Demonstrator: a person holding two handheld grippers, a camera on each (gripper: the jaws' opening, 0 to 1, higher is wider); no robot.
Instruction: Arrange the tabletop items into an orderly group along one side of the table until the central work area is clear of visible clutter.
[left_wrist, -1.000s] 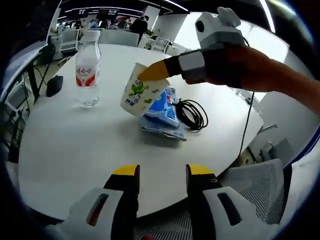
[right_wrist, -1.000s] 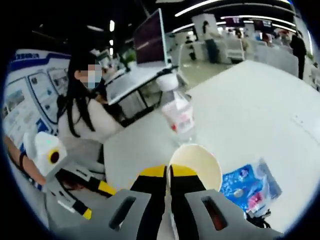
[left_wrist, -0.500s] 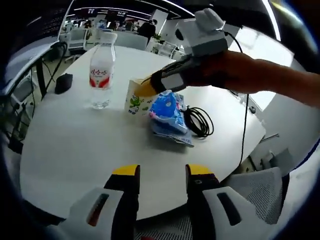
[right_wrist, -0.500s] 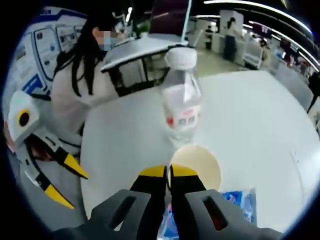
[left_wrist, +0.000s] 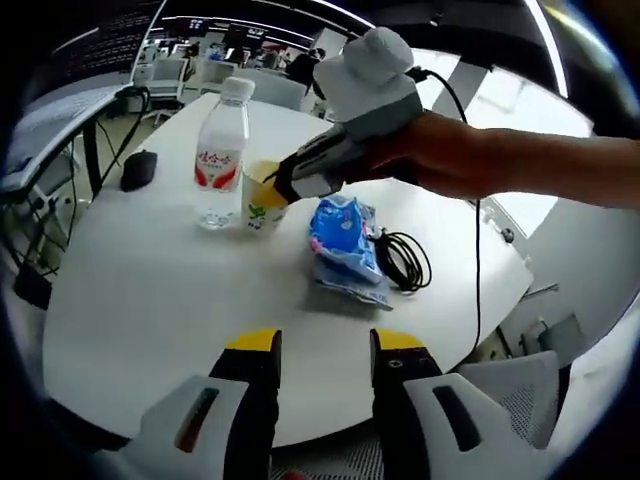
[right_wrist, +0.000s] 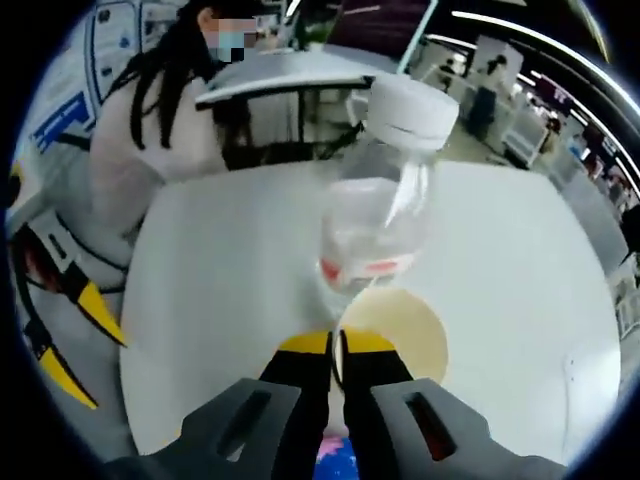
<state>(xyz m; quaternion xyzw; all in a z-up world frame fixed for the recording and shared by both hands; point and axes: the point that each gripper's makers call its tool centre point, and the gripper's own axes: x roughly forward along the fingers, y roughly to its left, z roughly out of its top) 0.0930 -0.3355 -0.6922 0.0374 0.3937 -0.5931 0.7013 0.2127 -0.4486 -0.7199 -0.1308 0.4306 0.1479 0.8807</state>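
On the white table (left_wrist: 150, 300), your right gripper (right_wrist: 336, 345) pinches the rim of the paper cup (left_wrist: 260, 198), just beside the water bottle (left_wrist: 221, 150). Your left gripper (left_wrist: 318, 342) hangs open and empty, near the blue packet (left_wrist: 343, 240) and black cable (left_wrist: 405, 260).

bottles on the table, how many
1. The bottle stands upright on the far side of the table, right beside the cup held by the right hand-held gripper. Nothing suggests another is hidden.
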